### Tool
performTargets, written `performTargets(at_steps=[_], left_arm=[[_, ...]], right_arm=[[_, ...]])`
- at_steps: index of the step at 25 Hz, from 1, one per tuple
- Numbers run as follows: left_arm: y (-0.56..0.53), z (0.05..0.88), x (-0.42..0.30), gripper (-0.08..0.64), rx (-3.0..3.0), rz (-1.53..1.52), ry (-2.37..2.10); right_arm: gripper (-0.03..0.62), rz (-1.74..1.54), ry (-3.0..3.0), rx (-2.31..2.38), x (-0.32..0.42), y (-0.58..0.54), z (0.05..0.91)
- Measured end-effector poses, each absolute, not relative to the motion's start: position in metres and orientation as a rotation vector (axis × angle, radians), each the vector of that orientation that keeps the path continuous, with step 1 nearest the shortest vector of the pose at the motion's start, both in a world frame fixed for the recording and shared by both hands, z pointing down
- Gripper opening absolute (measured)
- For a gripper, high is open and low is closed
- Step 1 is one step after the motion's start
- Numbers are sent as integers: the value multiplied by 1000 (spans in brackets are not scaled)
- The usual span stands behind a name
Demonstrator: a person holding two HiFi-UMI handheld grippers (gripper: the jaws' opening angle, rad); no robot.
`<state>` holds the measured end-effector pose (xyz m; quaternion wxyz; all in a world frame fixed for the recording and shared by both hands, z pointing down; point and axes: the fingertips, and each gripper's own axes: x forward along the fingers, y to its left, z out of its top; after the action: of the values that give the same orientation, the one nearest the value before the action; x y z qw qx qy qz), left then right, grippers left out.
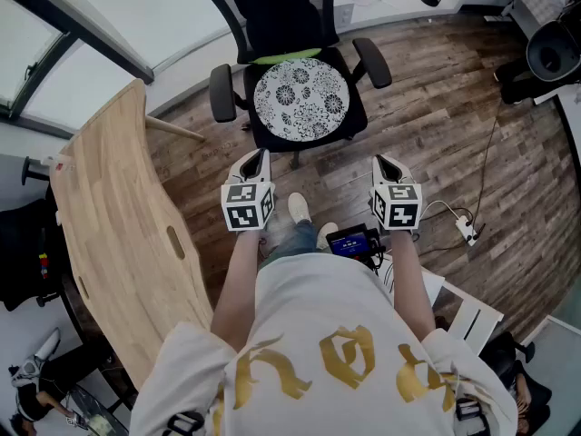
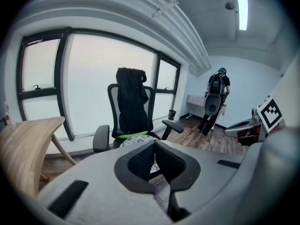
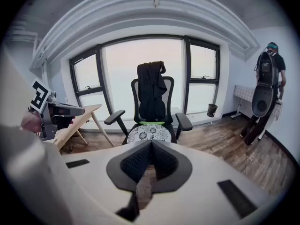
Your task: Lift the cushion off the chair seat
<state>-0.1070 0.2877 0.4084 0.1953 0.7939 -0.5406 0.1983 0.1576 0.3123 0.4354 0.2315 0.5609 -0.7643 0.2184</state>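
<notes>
A round white cushion (image 1: 300,99) with a black flower print lies on the seat of a black office chair (image 1: 272,12), whose back carries a dark jacket. The same cushion (image 3: 150,133) shows in the right gripper view, and only its near edge (image 2: 135,139) peeks over the jaws in the left gripper view. My left gripper (image 1: 257,161) hovers short of the chair at the front left, shut and empty. Level with it, my right gripper (image 1: 385,165) sits at the front right, also shut and empty. Both point toward the chair, well apart from the cushion.
A curved wooden table (image 1: 118,234) stands close on the left. A power strip with cable (image 1: 467,230) lies on the wood floor at right. A person with a backpack (image 3: 268,88) stands far right by the wall. Windows (image 3: 143,71) run behind the chair.
</notes>
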Motion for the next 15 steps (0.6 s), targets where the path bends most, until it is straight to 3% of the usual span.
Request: performTargets(at_steps=[15], left_arm=[[275,414,-93,11,2228,576,-1538]], right_arm=[[11,734,-2151,1546,170,314,452]])
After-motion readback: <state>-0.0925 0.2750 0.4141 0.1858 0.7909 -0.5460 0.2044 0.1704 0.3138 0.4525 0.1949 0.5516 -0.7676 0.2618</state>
